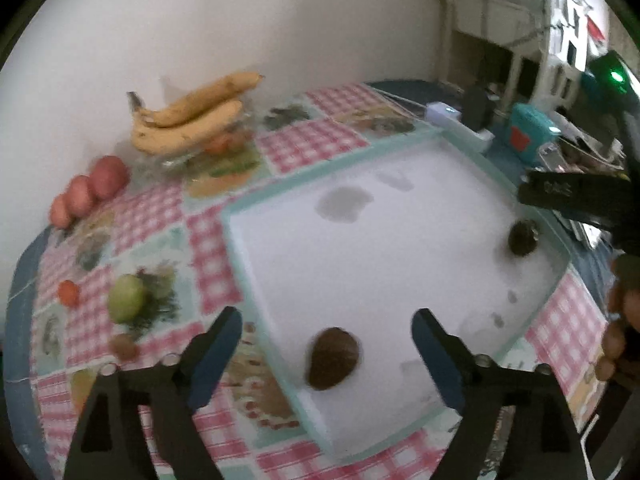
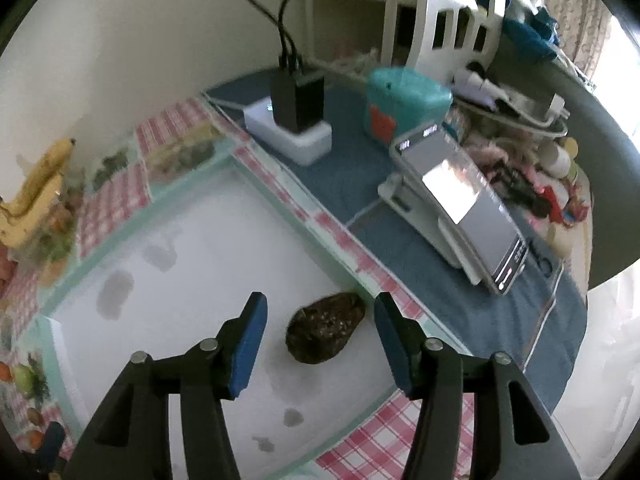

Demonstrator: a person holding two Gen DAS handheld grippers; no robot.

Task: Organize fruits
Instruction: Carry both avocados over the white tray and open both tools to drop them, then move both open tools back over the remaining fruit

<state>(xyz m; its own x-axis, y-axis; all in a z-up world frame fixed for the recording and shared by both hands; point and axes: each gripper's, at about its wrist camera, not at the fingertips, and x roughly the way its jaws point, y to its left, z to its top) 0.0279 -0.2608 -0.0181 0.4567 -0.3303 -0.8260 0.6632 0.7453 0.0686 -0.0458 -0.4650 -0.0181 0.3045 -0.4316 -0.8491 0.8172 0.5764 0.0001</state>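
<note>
A white tray (image 1: 360, 264) with a teal rim lies on the checked tablecloth. A smooth brown fruit (image 1: 334, 358) rests near its front corner, below my left gripper (image 1: 328, 318), which is open, pads well clear of it. A dark, rough avocado-like fruit (image 2: 324, 334) lies by the tray's (image 2: 220, 240) right rim. My right gripper (image 2: 320, 304) stands open over it, blue pads apart on either side. The same dark fruit (image 1: 523, 238) shows in the left wrist view under the right gripper's black body.
Bananas (image 1: 192, 120) sit in a glass bowl by the wall, red fruits (image 1: 90, 190) to their left. A green fruit (image 1: 126, 298), a small orange one (image 1: 69, 293) and a small brown one (image 1: 124, 346) lie left of the tray. A power strip (image 2: 288, 132), teal box (image 2: 404, 100) and phone (image 2: 468, 204) stand right.
</note>
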